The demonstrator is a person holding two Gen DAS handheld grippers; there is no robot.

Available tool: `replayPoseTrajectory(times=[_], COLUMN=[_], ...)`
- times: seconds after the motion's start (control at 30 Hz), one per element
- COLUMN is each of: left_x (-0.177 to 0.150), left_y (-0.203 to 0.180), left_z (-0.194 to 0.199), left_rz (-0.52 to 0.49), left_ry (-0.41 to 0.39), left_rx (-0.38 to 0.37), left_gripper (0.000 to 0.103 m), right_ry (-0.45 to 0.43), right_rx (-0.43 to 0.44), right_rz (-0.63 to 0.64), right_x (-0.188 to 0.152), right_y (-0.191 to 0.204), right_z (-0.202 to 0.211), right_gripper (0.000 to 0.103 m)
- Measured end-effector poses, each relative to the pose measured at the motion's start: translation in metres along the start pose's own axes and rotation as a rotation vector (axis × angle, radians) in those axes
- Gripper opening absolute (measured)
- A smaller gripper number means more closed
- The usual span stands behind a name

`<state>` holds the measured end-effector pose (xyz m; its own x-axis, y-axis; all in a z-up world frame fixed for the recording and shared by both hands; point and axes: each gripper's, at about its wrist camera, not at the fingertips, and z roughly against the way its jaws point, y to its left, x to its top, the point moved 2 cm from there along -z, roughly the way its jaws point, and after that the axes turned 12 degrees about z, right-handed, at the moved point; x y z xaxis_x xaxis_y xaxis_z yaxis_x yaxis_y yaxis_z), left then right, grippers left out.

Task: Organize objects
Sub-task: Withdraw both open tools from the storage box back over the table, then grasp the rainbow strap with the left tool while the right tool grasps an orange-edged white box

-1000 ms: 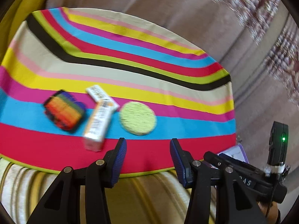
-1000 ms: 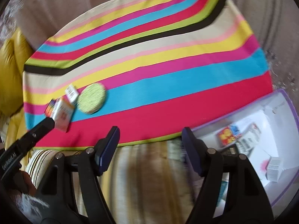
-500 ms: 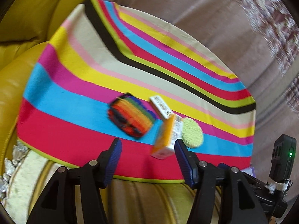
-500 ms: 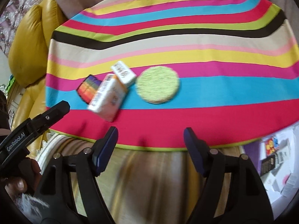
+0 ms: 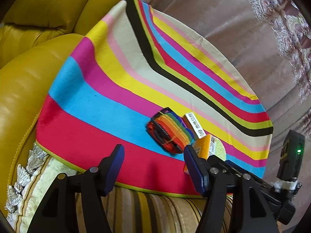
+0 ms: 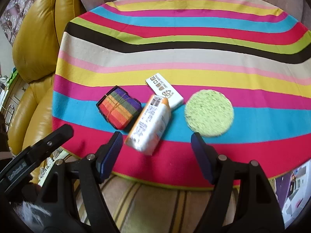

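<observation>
On the striped cloth (image 6: pixel 194 44) lie a rainbow strap bundle (image 6: pixel 119 107), an orange-and-white carton (image 6: pixel 150 123), a small white box (image 6: pixel 165 91) and a round green sponge (image 6: pixel 209 115). My right gripper (image 6: pixel 156 155) is open and empty just in front of the carton. My left gripper (image 5: pixel 152 168) is open and empty over the cloth's near edge, left of the strap bundle (image 5: pixel 168 132), the white box (image 5: pixel 195 125) and the carton (image 5: pixel 204 147). The sponge (image 5: pixel 219 150) is mostly hidden behind the carton. The left gripper also shows at the lower left of the right wrist view (image 6: pixel 38 155).
A yellow leather armchair (image 5: pixel 29 62) stands left of the cloth. A striped cushion (image 6: pixel 155 203) lies under the near edge. A tray with packets (image 6: pixel 295 184) shows at the lower right. A beige curtain (image 5: pixel 243 29) hangs behind.
Both grippers have swung left. In the right wrist view the objects have moved from far left to centre and closer. In the left wrist view they have slid to the right.
</observation>
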<state>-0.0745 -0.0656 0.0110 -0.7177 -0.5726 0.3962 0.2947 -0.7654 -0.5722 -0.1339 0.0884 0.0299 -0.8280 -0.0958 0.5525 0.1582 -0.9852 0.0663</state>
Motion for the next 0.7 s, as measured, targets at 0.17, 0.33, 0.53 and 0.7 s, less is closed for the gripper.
replayPoseTrajectory(times=[0.17,0.33,0.53,0.7], left_x=[0.001,0.002,0.004,0.006], left_y=[0.002,0.0,-0.003,-0.012], left_z=[-0.003,-0.005,-0.012,-0.025], left_rz=[0.004,0.005,0.001,0.003], left_ry=[0.008,0.01,0.014,0.027], left_rx=[0.001,0.008,0.026,0.05], left_gripper=[0.067,0.07,0.072,0.078], right_ry=[0.03,0.047,0.08,0.072], right_rx=[-0.023,-0.027,0.009,0.047], right_rz=[0.004,0.016,-0.012,-0.02], right_x=[0.007,0.009,0.005,0.001], right_y=[-0.001,0.001,-0.007,-0.01], right_z=[-0.017,-0.029,-0.038,-0.038], right_gripper=[0.076,0.069,0.041,0.032])
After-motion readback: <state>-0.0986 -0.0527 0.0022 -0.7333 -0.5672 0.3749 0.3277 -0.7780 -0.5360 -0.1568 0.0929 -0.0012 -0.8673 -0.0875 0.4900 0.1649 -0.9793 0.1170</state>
